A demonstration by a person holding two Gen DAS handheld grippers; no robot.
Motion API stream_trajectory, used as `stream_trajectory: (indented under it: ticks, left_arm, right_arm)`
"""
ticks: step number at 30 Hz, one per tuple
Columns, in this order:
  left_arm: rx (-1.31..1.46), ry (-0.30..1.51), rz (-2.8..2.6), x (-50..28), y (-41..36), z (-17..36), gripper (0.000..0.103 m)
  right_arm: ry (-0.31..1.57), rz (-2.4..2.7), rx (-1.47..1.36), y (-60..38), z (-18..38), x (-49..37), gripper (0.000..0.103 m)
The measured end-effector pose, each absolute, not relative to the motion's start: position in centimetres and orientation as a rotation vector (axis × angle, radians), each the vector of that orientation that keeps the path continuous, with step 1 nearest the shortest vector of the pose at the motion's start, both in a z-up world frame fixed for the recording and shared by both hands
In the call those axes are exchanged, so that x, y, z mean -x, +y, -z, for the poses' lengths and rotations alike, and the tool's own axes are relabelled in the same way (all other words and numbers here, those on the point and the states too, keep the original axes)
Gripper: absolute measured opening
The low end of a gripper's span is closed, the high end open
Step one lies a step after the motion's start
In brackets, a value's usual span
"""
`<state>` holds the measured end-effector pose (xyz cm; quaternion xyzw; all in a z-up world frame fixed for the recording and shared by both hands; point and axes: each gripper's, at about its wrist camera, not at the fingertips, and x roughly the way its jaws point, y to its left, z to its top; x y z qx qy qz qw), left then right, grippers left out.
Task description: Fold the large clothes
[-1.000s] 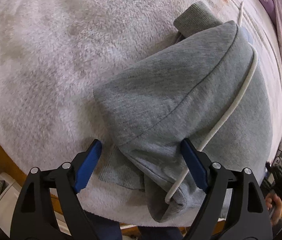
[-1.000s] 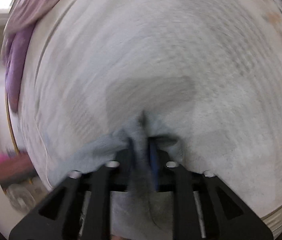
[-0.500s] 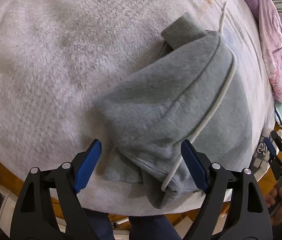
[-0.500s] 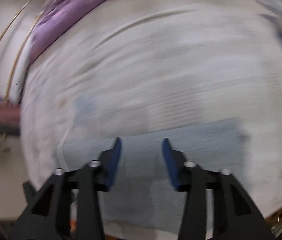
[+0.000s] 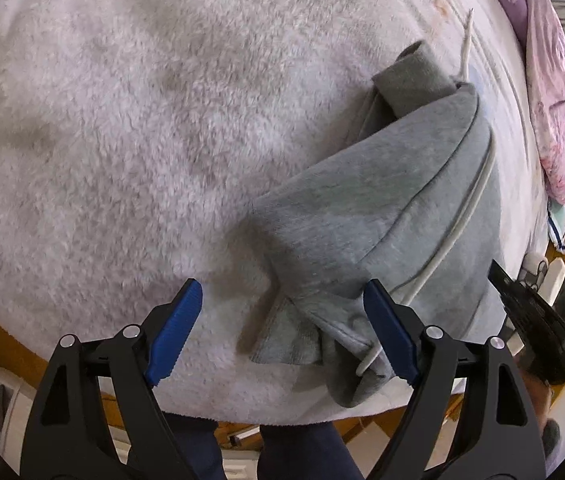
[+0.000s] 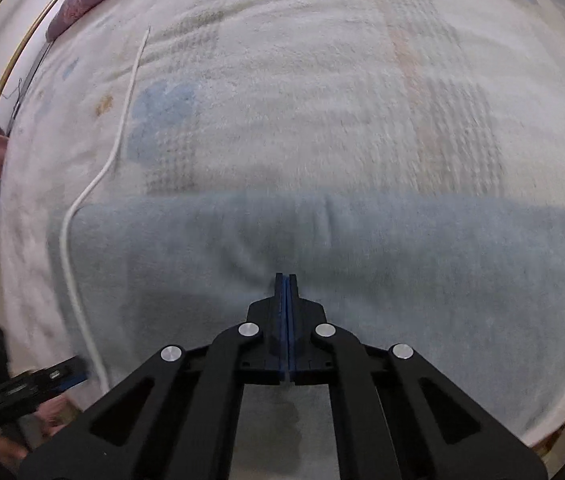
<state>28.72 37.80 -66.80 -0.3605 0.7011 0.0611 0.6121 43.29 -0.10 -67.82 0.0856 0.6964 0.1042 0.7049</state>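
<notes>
A grey hoodie [image 5: 374, 216] lies folded on the fluffy white blanket [image 5: 142, 120], its hood toward me with a white drawstring [image 5: 458, 224] across it and a ribbed cuff [image 5: 410, 76] sticking out behind. My left gripper [image 5: 282, 320] is open and empty, just above the hood's near edge. In the right wrist view the hoodie [image 6: 402, 264] is a wide folded band. My right gripper [image 6: 286, 280] hovers over its middle with its jaws closed together and no cloth between them. The drawstring [image 6: 82, 200] trails off to the left.
Pink and purple bedding [image 5: 554, 92] is piled along the far right edge of the bed. The bed's near edge [image 5: 242, 412] drops off to the wooden floor, with my legs below. The right gripper's body [image 5: 534, 320] shows at the left view's right edge.
My right gripper let go of the hoodie, opened, then closed empty over the folded band. My left gripper stayed open and drifted left, so the hoodie sits further right.
</notes>
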Motion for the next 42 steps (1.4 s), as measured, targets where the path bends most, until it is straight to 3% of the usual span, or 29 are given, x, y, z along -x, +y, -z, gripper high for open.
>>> stream_trajectory:
  ticks: [7,14,21,27,30,31,34,39,41,42]
  left_arm:
    - [0.782,1.645,-0.072,-29.2,38.0,68.5,0.086]
    - [0.822,1.65,-0.019,-29.2,35.5,68.7,0.087]
    - [0.904,1.664,-0.012,-26.5,32.9,68.4,0.087]
    - [0.93,1.656,-0.032,-26.8,32.2,68.9,0.087]
    - [0.88,1.659,-0.024,-26.9,32.1,68.3,0.06]
    - [0.888,1.655,0.015,-27.1,31.8,68.0,0.031]
    - [0.877,1.669,0.076,-27.9,30.6,67.5,0.012]
    - [0.889,1.643,0.098,-29.0,30.3,64.9,0.01]
    - [0.884,1.611,0.131,-29.4,30.1,62.9,0.01]
    - [0.883,1.593,0.153,-29.6,29.8,61.8,0.01]
  right_arm:
    - [1.595,-0.213,-0.158,1.4,70.7,-39.1,0.0]
    - [1.593,-0.135,-0.194,0.6,68.2,-36.2,0.0]
    - [1.646,-0.115,-0.252,0.0,71.3,-33.1,0.0]
    - [1.621,-0.13,-0.245,0.3,70.4,-32.0,0.0]
    - [1.571,-0.156,-0.201,1.3,68.3,-30.7,0.003]
    - [1.545,-0.166,-0.168,1.3,67.4,-29.7,0.005]
    - [1.475,-0.232,-0.094,3.2,65.3,-28.1,0.013]
    - [1.335,-0.46,0.0,7.9,61.8,-25.3,0.027]
    - [1.284,-0.535,0.057,9.2,60.8,-24.7,0.052]
    - [1.236,-0.583,0.099,10.5,60.1,-23.9,0.056]
